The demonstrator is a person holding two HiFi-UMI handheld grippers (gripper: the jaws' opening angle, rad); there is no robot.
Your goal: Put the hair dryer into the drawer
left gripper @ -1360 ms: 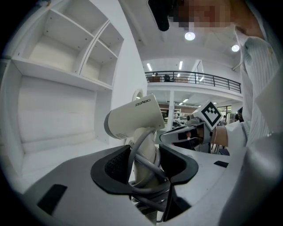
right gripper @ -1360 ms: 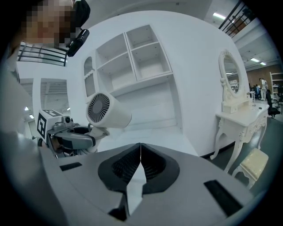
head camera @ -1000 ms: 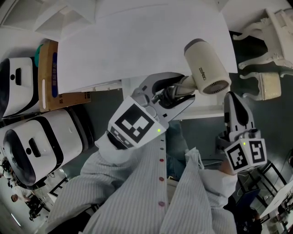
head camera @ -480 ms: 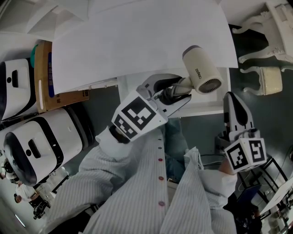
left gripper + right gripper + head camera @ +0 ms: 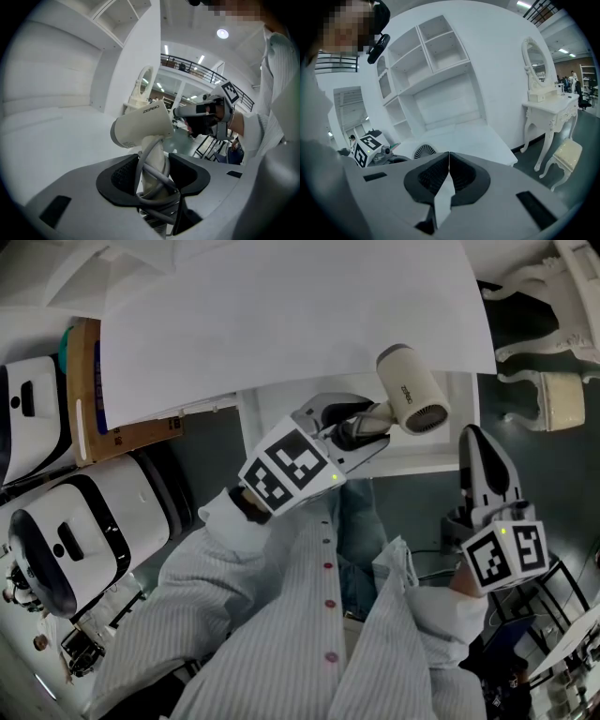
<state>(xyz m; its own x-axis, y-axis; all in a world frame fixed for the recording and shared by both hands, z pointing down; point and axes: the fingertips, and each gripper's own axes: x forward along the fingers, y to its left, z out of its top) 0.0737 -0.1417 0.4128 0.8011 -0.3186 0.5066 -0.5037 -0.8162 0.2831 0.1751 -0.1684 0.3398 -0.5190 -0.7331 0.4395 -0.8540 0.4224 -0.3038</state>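
Clamping the handle of a cream plastic hair dryer (image 5: 412, 390), the left gripper (image 5: 364, 427) had its jaws pressed against the handle's two sides, with the grey cord (image 5: 157, 176) wound round the handle between them. The dryer's barrel stood just beyond the jaw tips, with its grilled end turned toward the right gripper (image 5: 478, 442). It hung in the air above a white pulled-out drawer (image 5: 412, 463) that lay below and ahead of the left gripper. Past the dryer spread a broad white desk top (image 5: 281, 315). The right gripper, off to the left gripper's right and apart from the dryer, had its jaws pressed together on nothing.
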